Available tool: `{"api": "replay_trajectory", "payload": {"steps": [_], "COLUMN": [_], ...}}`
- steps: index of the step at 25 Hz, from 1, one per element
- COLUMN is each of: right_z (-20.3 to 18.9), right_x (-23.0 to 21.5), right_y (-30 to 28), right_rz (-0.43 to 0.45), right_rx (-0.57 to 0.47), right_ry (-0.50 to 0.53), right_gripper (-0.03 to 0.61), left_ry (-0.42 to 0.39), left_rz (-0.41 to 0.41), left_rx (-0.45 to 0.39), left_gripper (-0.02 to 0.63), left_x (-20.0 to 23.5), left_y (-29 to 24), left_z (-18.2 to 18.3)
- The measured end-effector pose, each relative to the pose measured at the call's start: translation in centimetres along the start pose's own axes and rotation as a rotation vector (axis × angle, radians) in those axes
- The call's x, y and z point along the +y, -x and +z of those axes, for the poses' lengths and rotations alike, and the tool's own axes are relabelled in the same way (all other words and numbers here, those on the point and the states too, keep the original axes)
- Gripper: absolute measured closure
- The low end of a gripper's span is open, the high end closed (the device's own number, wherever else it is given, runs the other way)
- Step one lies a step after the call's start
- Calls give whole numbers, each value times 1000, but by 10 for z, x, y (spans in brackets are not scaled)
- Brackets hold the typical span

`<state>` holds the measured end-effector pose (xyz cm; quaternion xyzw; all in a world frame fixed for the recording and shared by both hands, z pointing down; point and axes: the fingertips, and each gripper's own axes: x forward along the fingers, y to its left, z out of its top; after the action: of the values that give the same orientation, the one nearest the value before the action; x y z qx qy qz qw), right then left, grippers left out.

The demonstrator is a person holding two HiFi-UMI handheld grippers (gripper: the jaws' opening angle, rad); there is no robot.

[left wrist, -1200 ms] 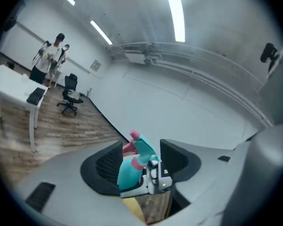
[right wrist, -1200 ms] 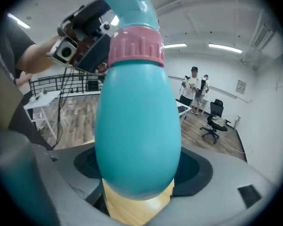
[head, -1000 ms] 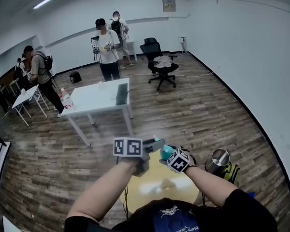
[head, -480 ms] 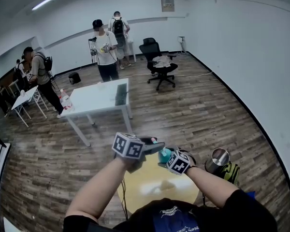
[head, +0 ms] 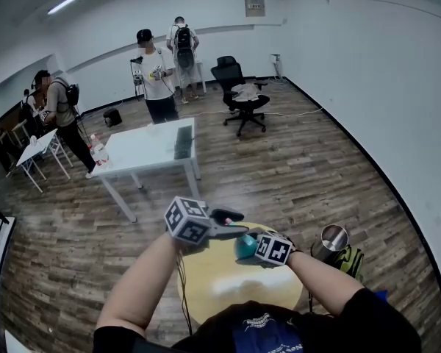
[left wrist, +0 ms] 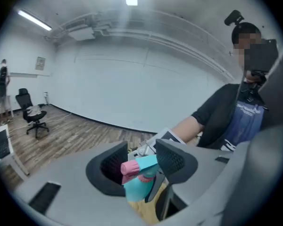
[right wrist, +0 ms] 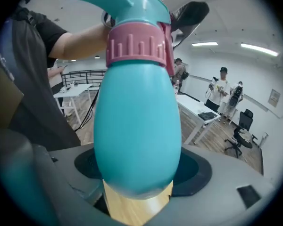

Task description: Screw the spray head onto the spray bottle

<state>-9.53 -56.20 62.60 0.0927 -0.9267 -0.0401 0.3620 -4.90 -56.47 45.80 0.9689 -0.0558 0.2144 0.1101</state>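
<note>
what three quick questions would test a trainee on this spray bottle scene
1. True or false: the spray head has a pink collar.
2. The right hand-held gripper is shut on: A a sponge; B the spray bottle; C nothing.
3. What shape is the wooden tabletop below the bottle?
Key: 1 true; 2 B; 3 round.

No print can be read — the shirt's logo point(head: 260, 321) is blurred.
</note>
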Motion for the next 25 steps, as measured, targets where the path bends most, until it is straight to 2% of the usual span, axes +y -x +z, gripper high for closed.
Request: {"api": "replay_trajectory", "payload": {"steps": [4, 6, 8, 10, 12, 15, 17, 21, 25], "right_z": [-10, -21, -31, -35, -36, -34, -32, -33, -38], "right_x": [-38, -54, -65, -70, -70, -68, -68, -70, -69], "right_y": [7, 12, 15, 15, 12, 6, 5, 8, 14], "right_rz": [-139, -206, -264, -303, -326, -344, -351, -375, -381], "right_rx": [5, 25, 59, 91, 117, 140, 145, 160, 171], "right_ry": [-130, -200, -237, -249, -247, -234, -230, -218, -185], "right_gripper": [178, 178, 178, 178, 178, 178, 178, 178, 178], "left_ry": [104, 219, 385, 534, 611, 639, 622, 548, 446], "left_rz": [287, 390, 413, 383, 357, 358, 382, 415, 376], "left_rx": [-166, -238, -292, -320, -324, -307, -289, -249, -179], "left_gripper": [362, 357, 357, 357, 344, 342, 344, 357, 362], "left_x": [44, 59, 65, 65, 64, 66, 68, 70, 61], "left_y": [17, 27, 29, 22, 11, 1, -1, -5, -11], "left_z": [14, 12, 4, -4, -9, -12, -11, -11, -9]}}
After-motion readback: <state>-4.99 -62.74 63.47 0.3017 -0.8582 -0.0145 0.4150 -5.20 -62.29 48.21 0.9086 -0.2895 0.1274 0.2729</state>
